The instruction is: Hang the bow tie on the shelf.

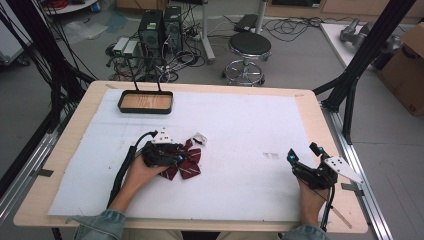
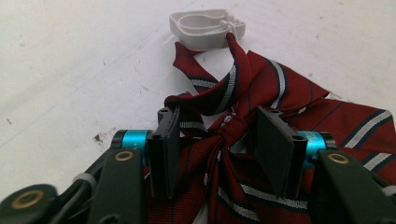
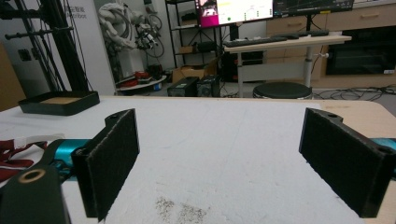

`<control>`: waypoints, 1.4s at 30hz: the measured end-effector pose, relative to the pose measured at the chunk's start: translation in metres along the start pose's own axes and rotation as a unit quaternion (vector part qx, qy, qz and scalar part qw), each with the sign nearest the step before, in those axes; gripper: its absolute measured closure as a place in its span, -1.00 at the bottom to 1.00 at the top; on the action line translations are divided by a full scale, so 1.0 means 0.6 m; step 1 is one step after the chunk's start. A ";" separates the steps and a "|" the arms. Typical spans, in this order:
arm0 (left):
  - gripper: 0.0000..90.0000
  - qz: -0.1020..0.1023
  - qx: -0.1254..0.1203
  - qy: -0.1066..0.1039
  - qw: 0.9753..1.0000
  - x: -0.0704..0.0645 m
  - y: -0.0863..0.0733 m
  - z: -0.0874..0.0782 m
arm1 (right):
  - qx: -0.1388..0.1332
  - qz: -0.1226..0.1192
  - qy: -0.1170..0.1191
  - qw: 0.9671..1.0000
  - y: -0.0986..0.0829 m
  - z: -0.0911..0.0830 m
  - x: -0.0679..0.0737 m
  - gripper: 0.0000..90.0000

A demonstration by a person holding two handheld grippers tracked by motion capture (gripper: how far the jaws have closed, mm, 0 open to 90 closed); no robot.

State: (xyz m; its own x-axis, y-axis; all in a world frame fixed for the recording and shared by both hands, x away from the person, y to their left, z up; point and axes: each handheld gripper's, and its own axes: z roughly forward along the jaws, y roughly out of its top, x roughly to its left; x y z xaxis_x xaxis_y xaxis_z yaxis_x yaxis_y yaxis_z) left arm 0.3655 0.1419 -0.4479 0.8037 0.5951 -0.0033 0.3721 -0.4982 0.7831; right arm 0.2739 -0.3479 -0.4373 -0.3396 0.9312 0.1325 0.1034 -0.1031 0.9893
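Observation:
A dark red bow tie (image 1: 189,164) with white and navy stripes lies on the white table cover, left of centre. A white plastic clip (image 1: 200,138) on its strap rests just beyond it. My left gripper (image 1: 173,158) sits low over the tie. In the left gripper view its jaws stand open (image 2: 219,119) on either side of the tie's knot (image 2: 231,126), with the clip (image 2: 205,29) farther ahead. My right gripper (image 1: 303,151) rests at the table's right side, wide open with nothing between its pads (image 3: 224,135). An edge of the tie (image 3: 11,161) shows at that view's far left.
A black tray (image 1: 145,109) with a wooden bottom stands at the back left of the table and shows as the tray (image 3: 58,106) in the right gripper view. A faint dark smudge (image 1: 270,155) marks the cover. Beyond the table are a stool (image 1: 249,46) and computer towers (image 1: 160,27).

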 end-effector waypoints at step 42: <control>0.61 0.120 -0.136 0.100 0.978 0.047 0.187 -0.141 | 0.002 0.009 0.000 1.000 0.000 -0.001 -0.003 -0.75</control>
State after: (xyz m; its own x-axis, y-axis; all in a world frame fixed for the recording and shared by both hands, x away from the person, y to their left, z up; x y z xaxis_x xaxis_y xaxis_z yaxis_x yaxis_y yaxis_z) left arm 0.3904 0.1560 -0.3074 0.7359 0.6063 0.3014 0.0241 -0.4683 0.8832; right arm 0.2741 -0.3495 -0.4376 -0.3374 0.9294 0.1495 0.1137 -0.1174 0.9866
